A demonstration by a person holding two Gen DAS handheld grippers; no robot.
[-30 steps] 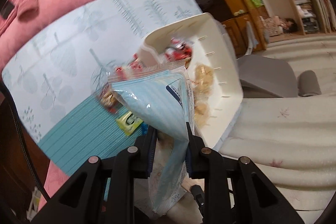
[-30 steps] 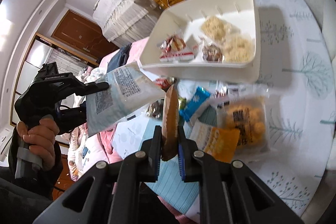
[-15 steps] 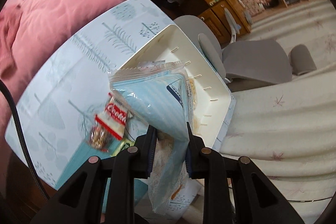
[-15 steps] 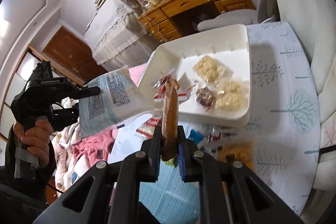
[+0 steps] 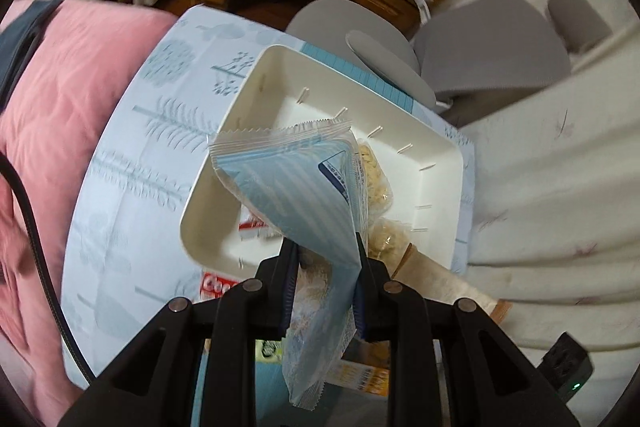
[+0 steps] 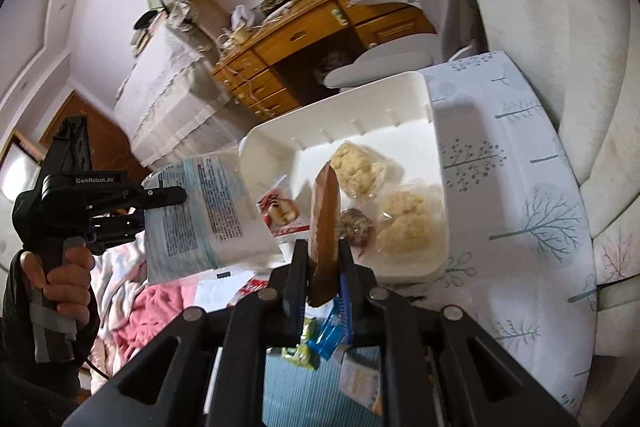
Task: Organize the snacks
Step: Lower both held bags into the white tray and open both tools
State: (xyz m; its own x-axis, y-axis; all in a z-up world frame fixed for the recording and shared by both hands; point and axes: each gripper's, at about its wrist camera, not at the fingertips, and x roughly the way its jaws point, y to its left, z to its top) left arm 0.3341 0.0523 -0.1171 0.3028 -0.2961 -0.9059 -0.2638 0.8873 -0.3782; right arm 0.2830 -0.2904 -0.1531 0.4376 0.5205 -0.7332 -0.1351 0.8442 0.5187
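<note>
A blue striped packet (image 5: 304, 187) was clamped in the left tool (image 5: 326, 247), a brown packet (image 6: 326, 223) in the right tool (image 6: 323, 263), both above the white tray (image 6: 400, 95).

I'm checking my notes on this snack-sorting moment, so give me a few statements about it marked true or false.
1. The left tool grips a light blue striped packet. True.
2. The white tray has nothing in it. False: several wrapped snacks lie inside.
3. The right tool holds a brown packet edge-on. True.
4. The tray sits on a bare wooden table. False: it sits on a tree-print cloth.
</note>
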